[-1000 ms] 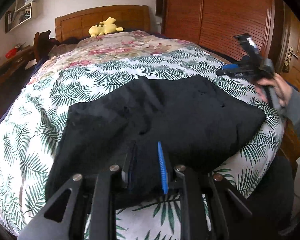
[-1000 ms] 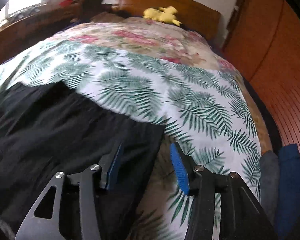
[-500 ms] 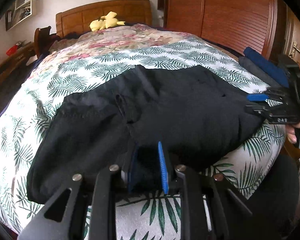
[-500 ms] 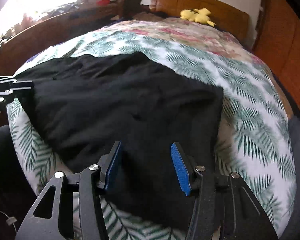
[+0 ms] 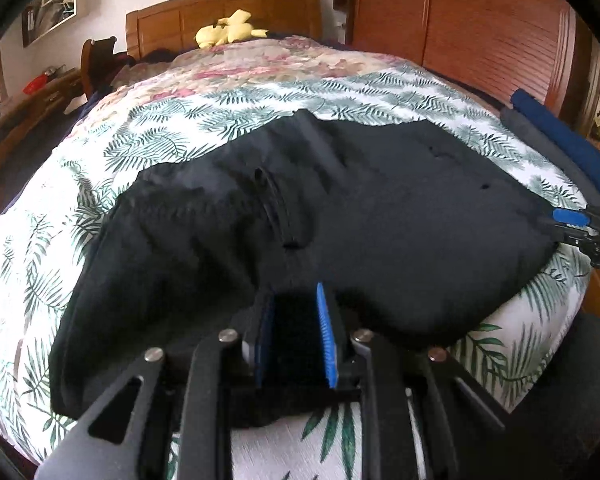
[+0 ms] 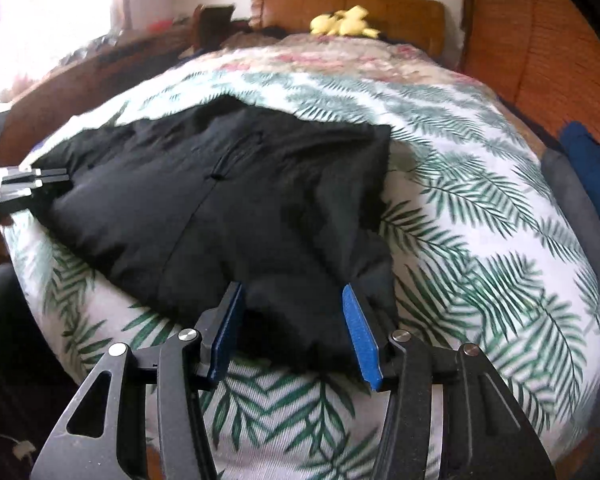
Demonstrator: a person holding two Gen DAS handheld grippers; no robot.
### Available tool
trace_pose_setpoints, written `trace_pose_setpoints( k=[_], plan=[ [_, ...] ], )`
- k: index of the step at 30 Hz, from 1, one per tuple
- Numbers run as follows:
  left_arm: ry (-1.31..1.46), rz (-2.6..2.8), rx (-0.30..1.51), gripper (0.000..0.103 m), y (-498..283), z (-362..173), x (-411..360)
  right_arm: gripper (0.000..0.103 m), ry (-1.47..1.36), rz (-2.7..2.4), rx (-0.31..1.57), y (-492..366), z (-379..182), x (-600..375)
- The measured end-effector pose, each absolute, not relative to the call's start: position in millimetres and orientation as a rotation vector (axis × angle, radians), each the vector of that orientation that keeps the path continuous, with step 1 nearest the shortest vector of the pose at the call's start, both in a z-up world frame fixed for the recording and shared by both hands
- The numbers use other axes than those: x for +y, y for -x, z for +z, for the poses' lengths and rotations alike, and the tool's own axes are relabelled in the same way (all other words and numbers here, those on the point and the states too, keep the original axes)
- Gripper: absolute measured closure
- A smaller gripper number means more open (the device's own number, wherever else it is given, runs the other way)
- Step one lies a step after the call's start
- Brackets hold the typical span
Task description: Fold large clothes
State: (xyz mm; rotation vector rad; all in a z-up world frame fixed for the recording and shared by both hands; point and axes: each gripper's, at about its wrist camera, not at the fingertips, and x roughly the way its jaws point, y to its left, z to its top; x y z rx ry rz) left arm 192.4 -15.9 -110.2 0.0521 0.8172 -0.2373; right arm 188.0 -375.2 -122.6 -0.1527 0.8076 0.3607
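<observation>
A large black garment (image 5: 340,216) lies spread across the foot of the bed; it also shows in the right wrist view (image 6: 240,200). My left gripper (image 5: 294,336) is shut on a bunched fold at the garment's near edge. My right gripper (image 6: 294,328) is open, its blue pads on either side of the garment's near right corner, with cloth between the jaws. The right gripper also shows at the garment's right corner in the left wrist view (image 5: 572,224). The left gripper shows at the garment's left edge in the right wrist view (image 6: 32,178).
The bed has a palm-leaf sheet (image 5: 172,140) and a floral quilt (image 5: 260,64) further back. A yellow plush toy (image 5: 228,32) sits by the wooden headboard. Folded grey and blue clothes (image 5: 560,140) lie at the bed's right edge. A wooden wardrobe (image 5: 480,28) stands to the right.
My right gripper came down from above the bed to the garment's right corner and now straddles it. My left gripper kept its hold and drew the near edge up, bunching the cloth.
</observation>
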Motion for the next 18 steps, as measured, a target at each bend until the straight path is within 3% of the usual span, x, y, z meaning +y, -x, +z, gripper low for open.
trace_pose_setpoints(
  k=[7,18],
  plan=[
    [-0.072,-0.284,0.759,0.084,-166.5,-93.1,-33.1,0.037,0.08,0.251,0.783,-189.6,-118.8,-402.4],
    [-0.098,-0.328,0.772,0.084,-159.2,-100.5,-61.0,0.032,-0.099,0.298,0.874,-204.0,-144.3,-406.1]
  ],
)
